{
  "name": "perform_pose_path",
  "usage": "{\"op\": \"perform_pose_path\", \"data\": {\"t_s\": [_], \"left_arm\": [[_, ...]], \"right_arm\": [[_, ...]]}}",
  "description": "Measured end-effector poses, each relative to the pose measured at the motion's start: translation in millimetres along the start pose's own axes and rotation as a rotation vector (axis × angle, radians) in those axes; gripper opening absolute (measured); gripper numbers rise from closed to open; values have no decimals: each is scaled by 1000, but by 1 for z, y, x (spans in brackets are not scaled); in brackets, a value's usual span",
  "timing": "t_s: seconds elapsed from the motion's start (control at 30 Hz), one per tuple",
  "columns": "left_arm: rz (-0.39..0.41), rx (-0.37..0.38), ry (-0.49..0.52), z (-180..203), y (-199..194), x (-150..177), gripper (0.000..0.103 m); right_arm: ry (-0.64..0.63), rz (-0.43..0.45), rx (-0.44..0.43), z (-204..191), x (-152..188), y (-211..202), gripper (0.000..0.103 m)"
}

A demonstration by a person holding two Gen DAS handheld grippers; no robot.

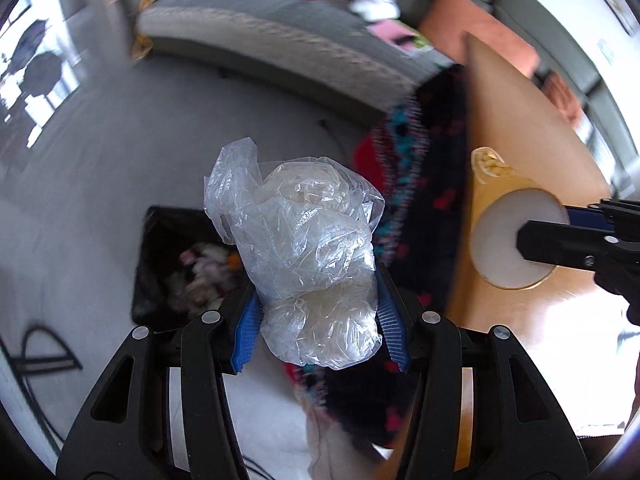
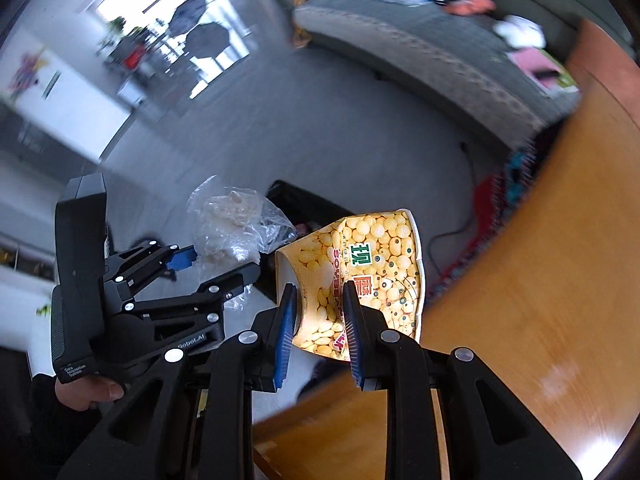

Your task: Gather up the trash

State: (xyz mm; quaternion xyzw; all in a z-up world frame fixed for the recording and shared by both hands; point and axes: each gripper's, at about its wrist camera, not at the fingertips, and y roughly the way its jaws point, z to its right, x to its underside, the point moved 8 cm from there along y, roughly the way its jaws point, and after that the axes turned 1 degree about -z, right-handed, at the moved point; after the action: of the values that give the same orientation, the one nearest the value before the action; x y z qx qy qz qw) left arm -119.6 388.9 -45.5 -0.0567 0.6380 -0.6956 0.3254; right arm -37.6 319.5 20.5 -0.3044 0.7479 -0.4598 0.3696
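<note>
I am holding a crumpled clear plastic bag point(image 1: 308, 256) in the left tongs point(image 1: 318, 320), the blue pads pressing on its lower bulge from both sides, so the tongs are standing only part-way closed around the wad. The bag's long axis is running straight out along the fingers, its loose ragged end pointing away from the camera, over grey floor point(image 1: 120, 184). Below and to the left of it in the left wrist view a black bin point(image 1: 176, 264) is sitting on the floor with blurred mixed litter inside. I am gripping a yellow snack cup point(image 2: 360, 276) printed with corn puffs in the right tongs point(image 2: 320, 328), the pads nipping its wall near the rim with a narrow gap between them. The cup is lying tilted, its long axis running away from the right camera; in the left wrist view its white round base point(image 1: 508, 224) is facing that camera. It is hanging just off the edge of the wooden counter point(image 2: 540, 280), towards the bin. In the right wrist view the bag is just left of the cup, near it but apart. A grey sofa point(image 2: 420, 56) with scattered things is stretching across the background, and a dark patterned cloth point(image 1: 428, 184) is lying beside the counter's edge.
</note>
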Motion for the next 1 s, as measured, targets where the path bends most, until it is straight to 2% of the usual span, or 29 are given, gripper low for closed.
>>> {"op": "perform_pose_path", "data": {"t_s": [0.23,0.43,0.47,0.53,0.57,0.67,0.83,1.0], "left_arm": [[-2,-105,-140,-96,-6,10,52],[-13,-187,-205,-153,-6,10,52],[-25,-205,-210,-162,-5,10,55],[-60,-239,-207,-176,0,9,81],[-71,-289,-203,-185,1,8,96],[-69,-359,-188,-199,1,0,97],[-56,-341,-247,-209,1,-1,97],[-61,-327,-236,-205,3,1,97]], "right_arm": [[-79,-65,-58,-62,-30,51,25],[-131,-105,-88,-105,-51,80,26],[-140,-107,-102,-114,-59,84,28],[-153,-113,-89,-127,-72,94,65],[-156,-98,-70,-131,-80,96,66],[-166,-92,-74,-135,-87,99,66],[-148,-108,-74,-129,-85,104,66],[-112,-113,-72,-120,-81,99,66]]}}
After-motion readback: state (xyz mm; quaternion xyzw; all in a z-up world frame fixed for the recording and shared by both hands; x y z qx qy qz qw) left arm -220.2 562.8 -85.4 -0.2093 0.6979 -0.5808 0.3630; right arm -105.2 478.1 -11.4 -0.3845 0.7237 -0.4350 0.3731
